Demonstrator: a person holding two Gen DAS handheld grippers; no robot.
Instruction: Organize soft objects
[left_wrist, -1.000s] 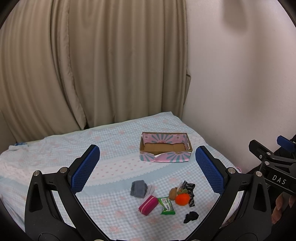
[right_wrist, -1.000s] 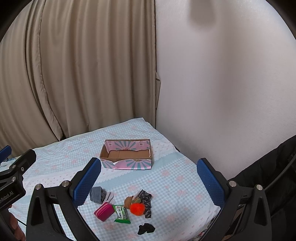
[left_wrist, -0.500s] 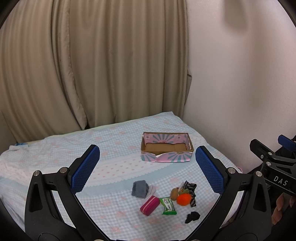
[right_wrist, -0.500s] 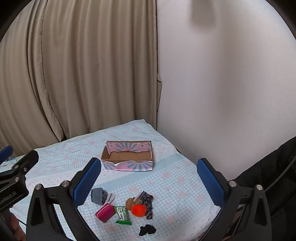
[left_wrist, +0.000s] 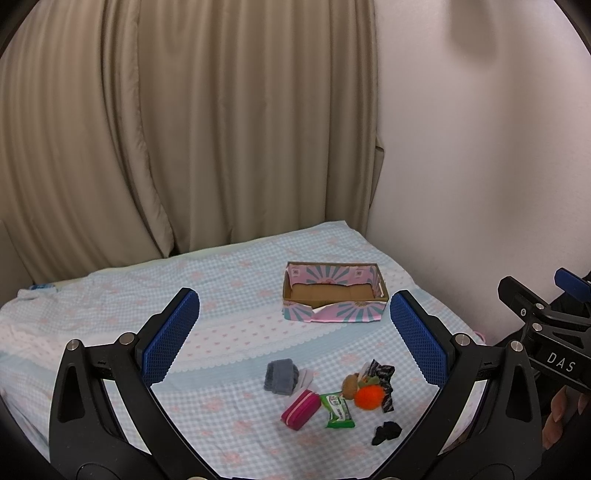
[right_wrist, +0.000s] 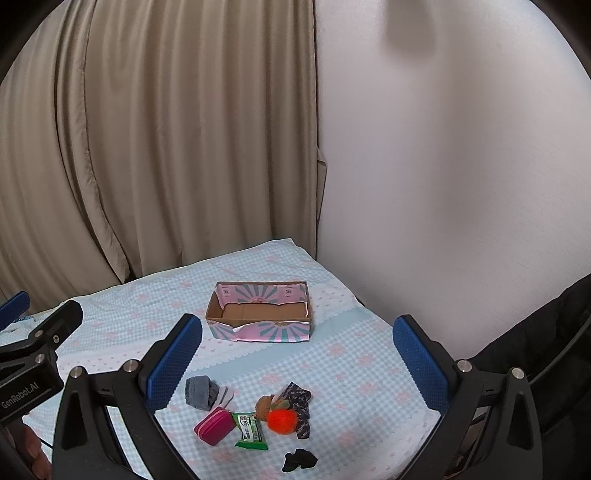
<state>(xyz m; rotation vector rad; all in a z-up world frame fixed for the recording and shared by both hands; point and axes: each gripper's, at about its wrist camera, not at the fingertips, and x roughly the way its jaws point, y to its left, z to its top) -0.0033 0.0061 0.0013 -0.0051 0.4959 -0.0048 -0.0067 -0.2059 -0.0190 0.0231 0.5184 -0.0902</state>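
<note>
A pink and teal cardboard box (left_wrist: 334, 297) (right_wrist: 260, 315), open and empty, stands on the checked bed cover. Nearer me lies a cluster: a grey rolled sock (left_wrist: 281, 376) (right_wrist: 201, 392), a magenta pouch (left_wrist: 301, 409) (right_wrist: 215, 425), a green wipes pack (left_wrist: 338, 410) (right_wrist: 251, 435), an orange pom-pom (left_wrist: 368, 397) (right_wrist: 281, 421), a brown plush (left_wrist: 351, 384), a dark patterned cloth (left_wrist: 384, 373) (right_wrist: 301, 398) and a small black item (left_wrist: 386, 432) (right_wrist: 300, 459). My left gripper (left_wrist: 293, 336) and right gripper (right_wrist: 297, 354) are both open and empty, held above the cluster.
Beige curtains (left_wrist: 184, 129) hang behind the bed; a white wall (right_wrist: 443, 184) runs along its right side. The bed's right edge (left_wrist: 450, 317) is close to the box. A dark garment (right_wrist: 546, 332) lies at the far right.
Both views have shifted slightly; the box and cluster sit a little further right and lower in frame. Nothing on the bed has moved.
</note>
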